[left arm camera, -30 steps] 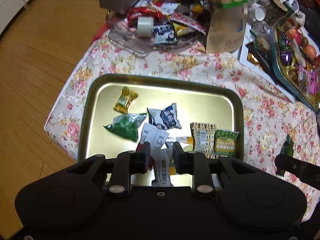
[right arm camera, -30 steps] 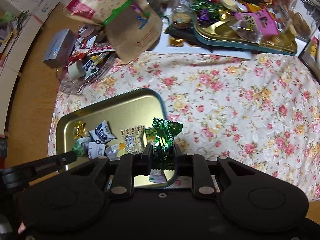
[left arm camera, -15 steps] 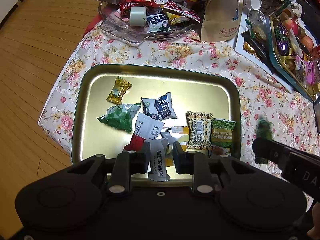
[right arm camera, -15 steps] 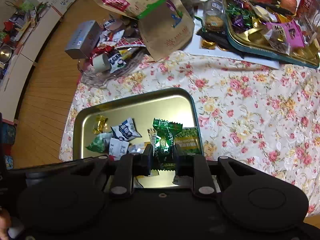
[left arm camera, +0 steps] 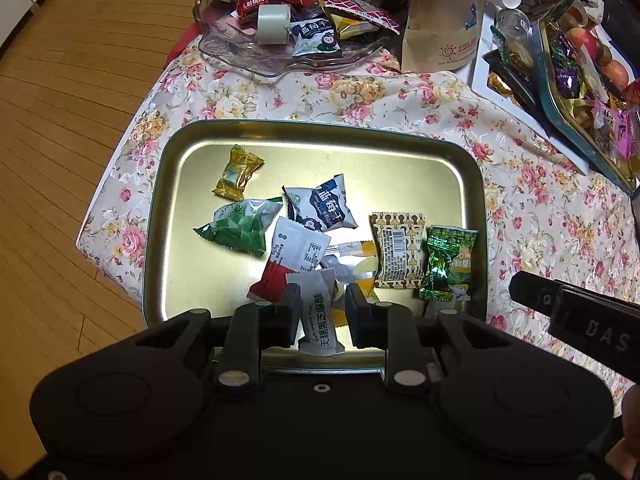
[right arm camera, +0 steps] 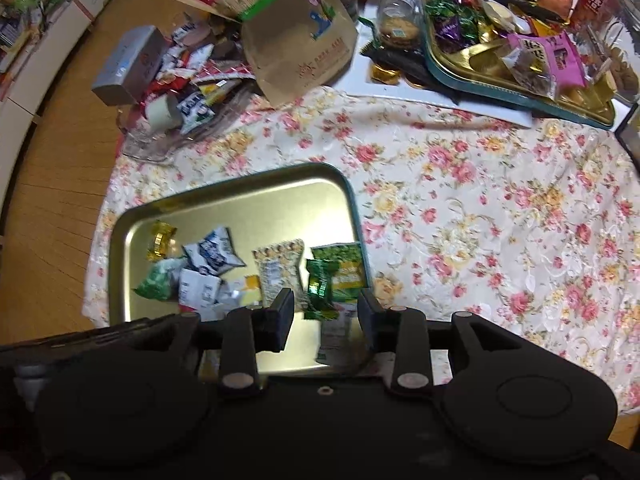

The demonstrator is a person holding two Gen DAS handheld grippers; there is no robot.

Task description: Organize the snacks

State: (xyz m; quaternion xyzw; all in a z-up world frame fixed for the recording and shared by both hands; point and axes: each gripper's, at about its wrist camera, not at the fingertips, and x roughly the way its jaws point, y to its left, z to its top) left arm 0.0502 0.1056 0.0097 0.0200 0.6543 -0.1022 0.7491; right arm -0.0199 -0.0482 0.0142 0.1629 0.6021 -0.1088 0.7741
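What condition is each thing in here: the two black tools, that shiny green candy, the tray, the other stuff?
Left tool: open, holding nothing, over the tray's near edge.
Right tool: open, holding nothing.
Shiny green foil candy: free of both tools, on the green pea packet.
Green pea packet: flat, partly covered.
Gold metal tray: upright, partly filled with wrapped snacks.
Brown paper bag: upright.
Clear glass dish: heaped with packets.

Gold tray (left arm camera: 164, 216) of wrapped snacks, green foil candy (left arm camera: 437, 268) by its right rim, left gripper (left arm camera: 322, 315) seemingly parted
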